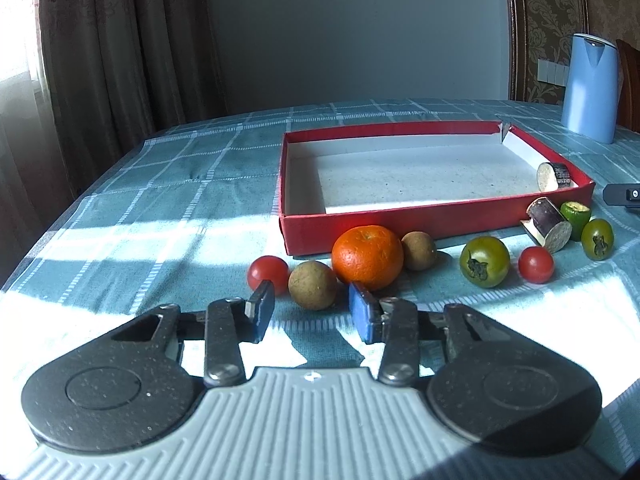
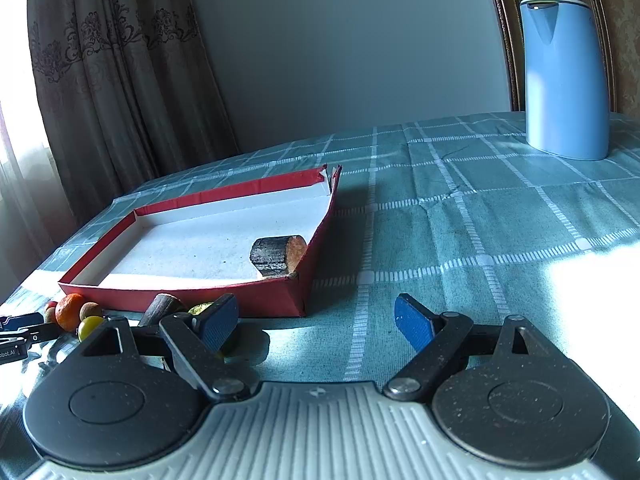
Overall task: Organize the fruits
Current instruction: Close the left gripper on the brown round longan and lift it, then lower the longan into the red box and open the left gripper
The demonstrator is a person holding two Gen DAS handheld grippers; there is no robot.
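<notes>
Teal checked tablecloth, brown curtain, grey wall, blue kettle. Red tray: one sugarcane piece inside. In front: one orange, two red tomatoes, two longans. Left gripper narrowed around brown longan, pads apart from it. Right gripper wide, empty

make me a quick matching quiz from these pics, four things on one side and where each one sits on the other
Things:
1. orange
2. blue jug
3. cut stalk piece
4. left hand-held gripper

Places:
A. far right of the table, behind the box
B. inside the red box, in its near right corner
C. on the cloth just in front of the box
D. nearest the camera, facing a brown round fruit

Pairs: 1-C, 2-A, 3-B, 4-D
</notes>
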